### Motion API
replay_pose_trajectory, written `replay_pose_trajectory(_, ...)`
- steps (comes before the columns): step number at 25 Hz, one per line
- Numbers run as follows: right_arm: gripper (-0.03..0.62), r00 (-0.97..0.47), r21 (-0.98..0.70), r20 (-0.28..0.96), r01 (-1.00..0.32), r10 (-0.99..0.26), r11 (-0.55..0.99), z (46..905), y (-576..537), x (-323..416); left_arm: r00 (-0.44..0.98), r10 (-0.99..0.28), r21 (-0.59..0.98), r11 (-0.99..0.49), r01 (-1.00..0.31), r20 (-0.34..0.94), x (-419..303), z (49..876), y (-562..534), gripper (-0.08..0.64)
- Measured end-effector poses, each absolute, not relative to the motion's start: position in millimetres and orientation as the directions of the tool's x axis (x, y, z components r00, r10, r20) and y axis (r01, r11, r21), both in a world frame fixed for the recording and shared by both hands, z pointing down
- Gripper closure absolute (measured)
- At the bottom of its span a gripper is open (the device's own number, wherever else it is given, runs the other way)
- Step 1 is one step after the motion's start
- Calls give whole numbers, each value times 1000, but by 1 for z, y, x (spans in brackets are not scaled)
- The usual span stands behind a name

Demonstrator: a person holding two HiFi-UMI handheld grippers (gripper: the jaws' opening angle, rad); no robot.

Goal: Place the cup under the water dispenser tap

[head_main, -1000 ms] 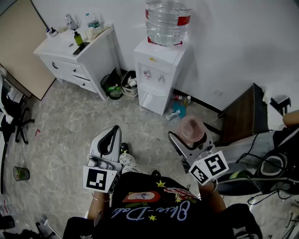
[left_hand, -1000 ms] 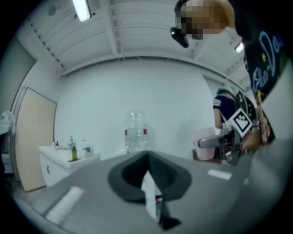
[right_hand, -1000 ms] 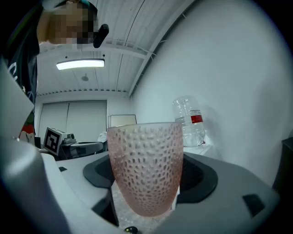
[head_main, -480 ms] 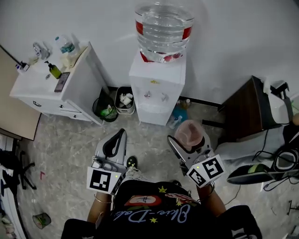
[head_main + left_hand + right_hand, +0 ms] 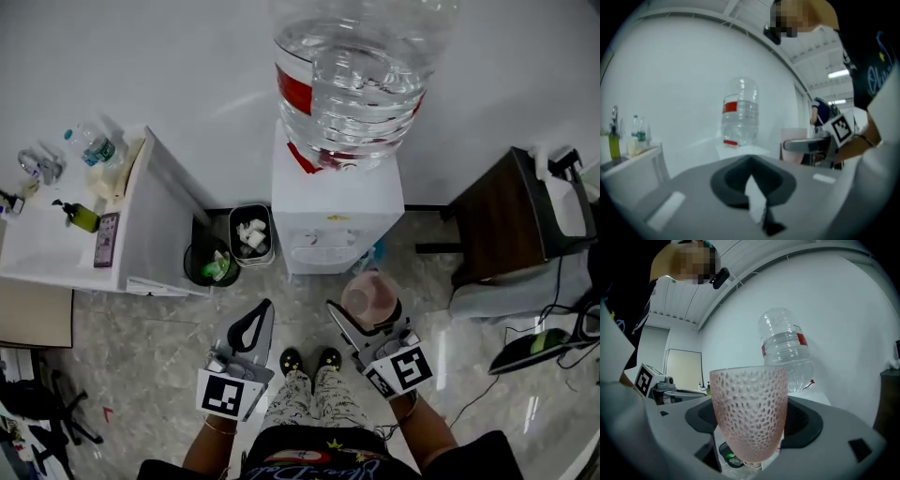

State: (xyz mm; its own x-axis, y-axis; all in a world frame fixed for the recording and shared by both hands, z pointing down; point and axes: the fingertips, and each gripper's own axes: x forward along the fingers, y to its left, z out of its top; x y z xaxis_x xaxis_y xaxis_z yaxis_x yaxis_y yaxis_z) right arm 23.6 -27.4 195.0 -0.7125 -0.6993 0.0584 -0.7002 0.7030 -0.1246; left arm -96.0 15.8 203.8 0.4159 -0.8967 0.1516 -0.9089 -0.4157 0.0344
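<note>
A white water dispenser (image 5: 335, 217) stands against the wall with a big clear bottle (image 5: 352, 73) upside down on top. From this steep head view its front face and taps barely show. My right gripper (image 5: 367, 305) is shut on a pink dimpled cup (image 5: 369, 297), held upright just in front of the dispenser's base. The right gripper view shows the cup (image 5: 750, 412) between the jaws, the bottle (image 5: 785, 352) behind it. My left gripper (image 5: 260, 316) is shut and holds nothing, level with the right one and to the left of the dispenser. The bottle (image 5: 739, 112) also shows in the left gripper view.
A white sink cabinet (image 5: 155, 225) with bottles stands to the left. Between it and the dispenser are a small white bin (image 5: 249, 240) and a black bin (image 5: 209, 263). A dark wooden table (image 5: 499, 217) and cables lie to the right. The person's feet (image 5: 308, 360) are between the grippers.
The person has stepped closer to the dispenser, which now fills the upper middle of the head view. Both grippers came forward with it. The cup stays in the right gripper.
</note>
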Motion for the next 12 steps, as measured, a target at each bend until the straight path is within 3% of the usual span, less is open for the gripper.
replay_pose_trajectory(12, 233, -636, -68, 130, -771, -761, 633, 413, -85, -13, 310, -932, 157, -283, -946, 188, -137, 380, -34, 565)
